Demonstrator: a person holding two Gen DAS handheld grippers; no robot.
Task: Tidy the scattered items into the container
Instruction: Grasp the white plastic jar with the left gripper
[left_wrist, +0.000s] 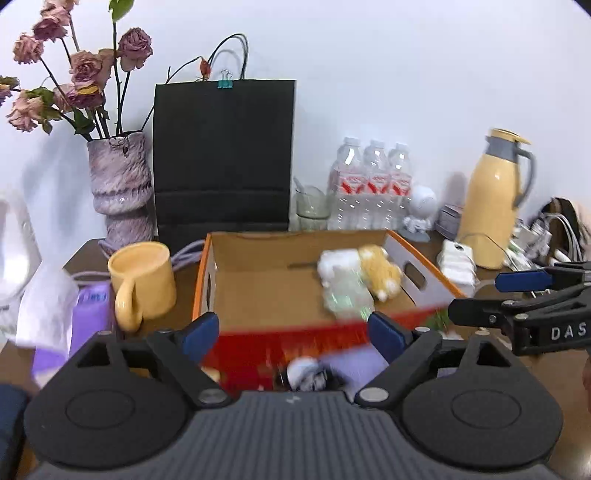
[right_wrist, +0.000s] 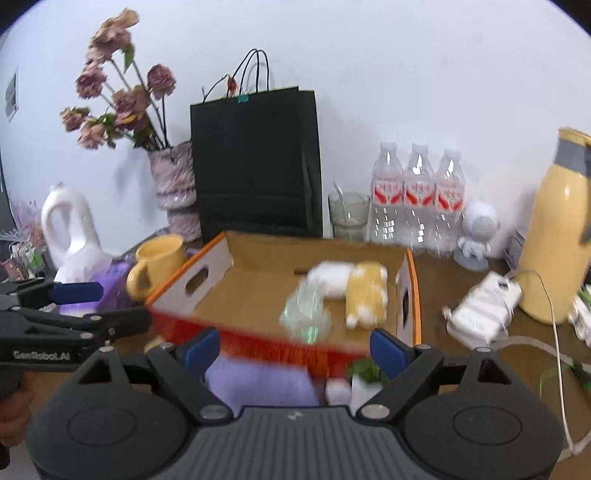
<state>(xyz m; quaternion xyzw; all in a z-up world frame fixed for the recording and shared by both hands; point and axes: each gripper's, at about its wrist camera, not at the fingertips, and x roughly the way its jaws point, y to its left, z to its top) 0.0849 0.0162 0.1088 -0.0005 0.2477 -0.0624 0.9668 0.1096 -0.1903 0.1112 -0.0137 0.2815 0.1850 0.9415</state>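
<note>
A brown wooden table (right_wrist: 443, 280) carries everything here. An open cardboard box (left_wrist: 258, 280) with orange edges sits in the middle. Left of it stand a yellow mug (left_wrist: 142, 280), a purple tissue pack (left_wrist: 90, 314) and a mottled purple vase (left_wrist: 120, 184) of dried roses. A black paper bag (left_wrist: 223, 155) stands behind the box against the wall, with a glass (left_wrist: 312, 206), three water bottles (left_wrist: 373, 184) and a small white robot figure (left_wrist: 421, 210) further right. A yellow thermos jug (left_wrist: 496, 199) and a white charger (left_wrist: 458, 262) stand at the right.
</note>
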